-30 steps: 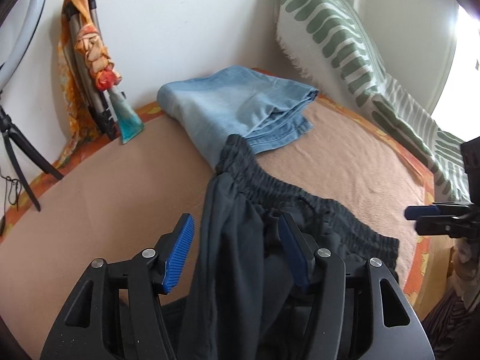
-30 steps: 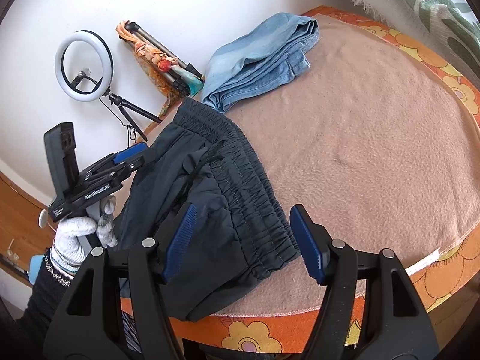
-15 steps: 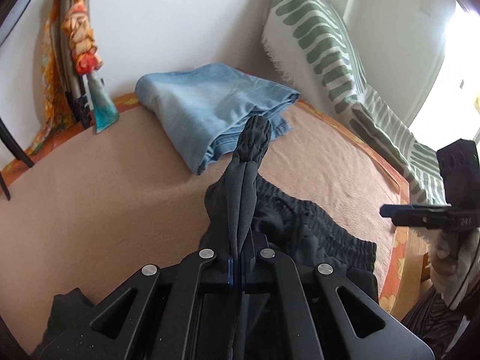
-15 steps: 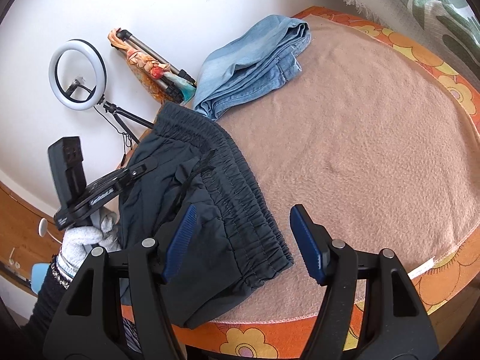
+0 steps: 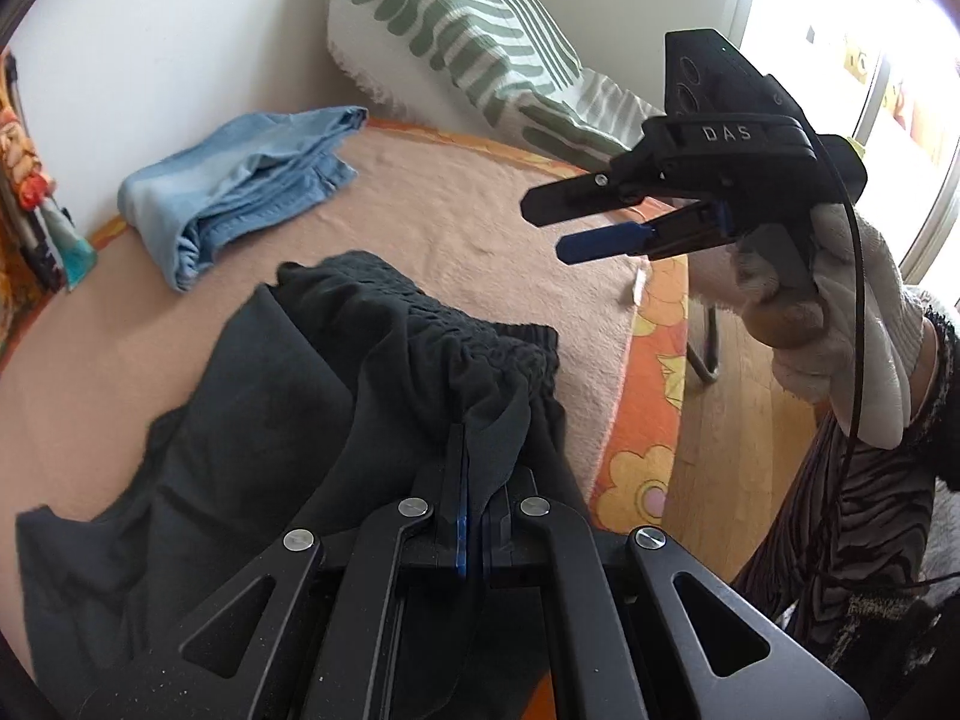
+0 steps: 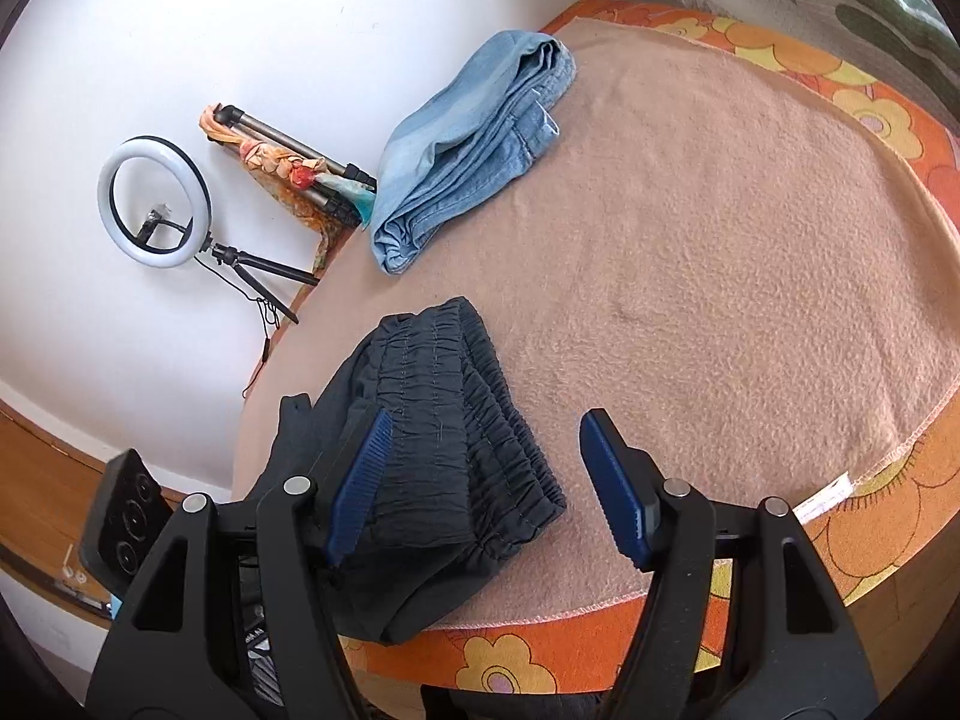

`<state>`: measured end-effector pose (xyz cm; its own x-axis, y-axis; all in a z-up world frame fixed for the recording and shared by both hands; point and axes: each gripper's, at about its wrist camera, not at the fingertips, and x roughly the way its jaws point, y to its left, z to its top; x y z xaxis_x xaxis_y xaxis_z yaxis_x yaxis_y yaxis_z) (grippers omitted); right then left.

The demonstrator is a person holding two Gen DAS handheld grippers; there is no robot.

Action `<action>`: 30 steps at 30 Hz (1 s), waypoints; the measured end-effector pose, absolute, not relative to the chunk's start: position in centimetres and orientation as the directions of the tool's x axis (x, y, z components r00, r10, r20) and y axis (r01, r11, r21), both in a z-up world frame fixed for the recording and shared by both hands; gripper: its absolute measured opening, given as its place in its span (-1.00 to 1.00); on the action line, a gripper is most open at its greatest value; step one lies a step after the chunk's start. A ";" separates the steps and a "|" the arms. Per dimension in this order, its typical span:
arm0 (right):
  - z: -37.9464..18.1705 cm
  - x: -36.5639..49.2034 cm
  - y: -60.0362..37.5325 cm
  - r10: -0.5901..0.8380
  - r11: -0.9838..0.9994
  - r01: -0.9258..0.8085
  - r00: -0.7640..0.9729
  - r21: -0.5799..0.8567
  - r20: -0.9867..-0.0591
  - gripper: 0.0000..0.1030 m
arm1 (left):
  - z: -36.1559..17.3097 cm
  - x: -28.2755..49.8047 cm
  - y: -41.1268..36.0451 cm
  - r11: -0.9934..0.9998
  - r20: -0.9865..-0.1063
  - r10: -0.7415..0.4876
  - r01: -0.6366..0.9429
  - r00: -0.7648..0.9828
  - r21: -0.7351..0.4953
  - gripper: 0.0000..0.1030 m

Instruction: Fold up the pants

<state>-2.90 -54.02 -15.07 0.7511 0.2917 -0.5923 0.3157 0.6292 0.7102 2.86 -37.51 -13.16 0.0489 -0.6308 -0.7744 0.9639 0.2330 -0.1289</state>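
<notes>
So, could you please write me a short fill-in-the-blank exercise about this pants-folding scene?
1. The left gripper is shut on the ____ pants.
2. The right gripper has its jaws ____ and holds nothing.
3. The folded jeans are ____ in colour.
4. The hand holding the right gripper wears a ____ glove.

Missing words: black; open; blue; white
</notes>
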 end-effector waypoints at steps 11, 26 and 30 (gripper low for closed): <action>-17.7 -2.1 -52.7 0.421 0.548 0.309 0.702 0.778 -0.575 0.33 | -14.0 2.5 -37.7 0.282 -0.727 -0.686 0.916 -0.016 -0.286 -0.98; -20.2 -3.3 -51.5 0.425 0.460 0.346 0.723 0.818 -0.545 0.39 | -17.4 0.8 -39.5 0.271 -0.758 -0.652 0.922 -0.036 -0.277 -0.97; -19.8 -3.3 -50.3 0.346 0.498 0.334 0.770 0.801 -0.536 0.42 | -17.8 1.6 -39.0 0.282 -0.735 -0.674 0.896 -0.070 -0.343 -0.97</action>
